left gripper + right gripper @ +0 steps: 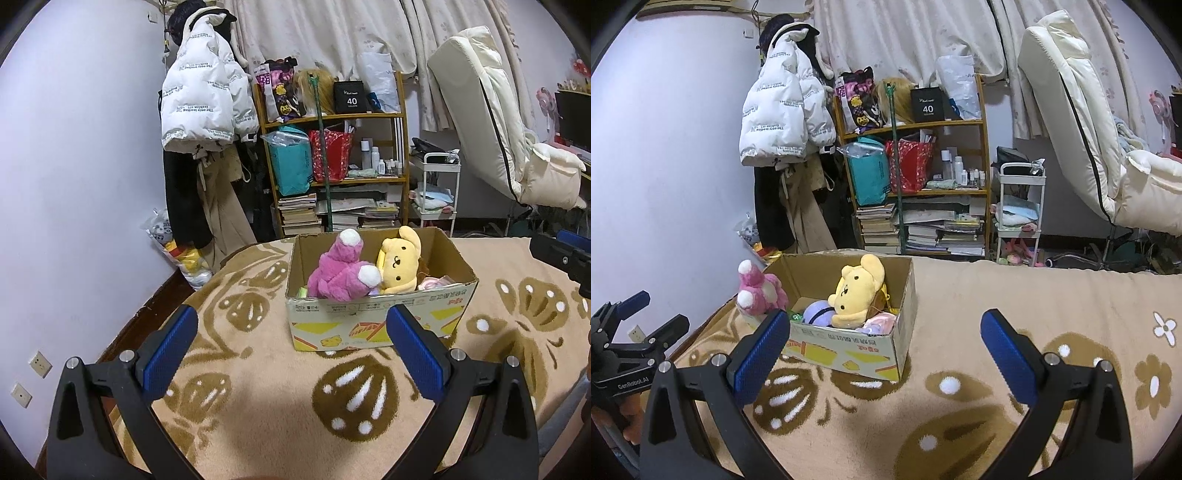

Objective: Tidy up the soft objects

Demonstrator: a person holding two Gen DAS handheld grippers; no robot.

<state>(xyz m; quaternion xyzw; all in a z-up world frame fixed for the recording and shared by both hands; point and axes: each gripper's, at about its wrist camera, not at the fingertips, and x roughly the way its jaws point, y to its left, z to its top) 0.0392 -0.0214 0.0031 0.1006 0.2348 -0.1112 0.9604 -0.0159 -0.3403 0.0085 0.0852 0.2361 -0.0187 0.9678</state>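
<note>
A cardboard box (373, 317) stands on the beige patterned bed cover; it also shows in the right wrist view (849, 350). Inside lie a pink plush (341, 271) and a yellow dog plush (399, 264), with smaller soft toys under them. In the right wrist view the pink plush (757, 290) hangs over the box's left rim beside the yellow plush (858, 291) and a purple plush (818, 312). My left gripper (291, 325) is open and empty, just short of the box. My right gripper (884, 328) is open and empty, to the right of the box.
The bed cover (258, 406) ends at the far edge behind the box. Beyond stand a wooden shelf (332, 155) with bags and books, hanging coats (203, 110), a white cart (437, 184) and a folded mattress (491, 122). The left gripper shows in the right wrist view (646, 317).
</note>
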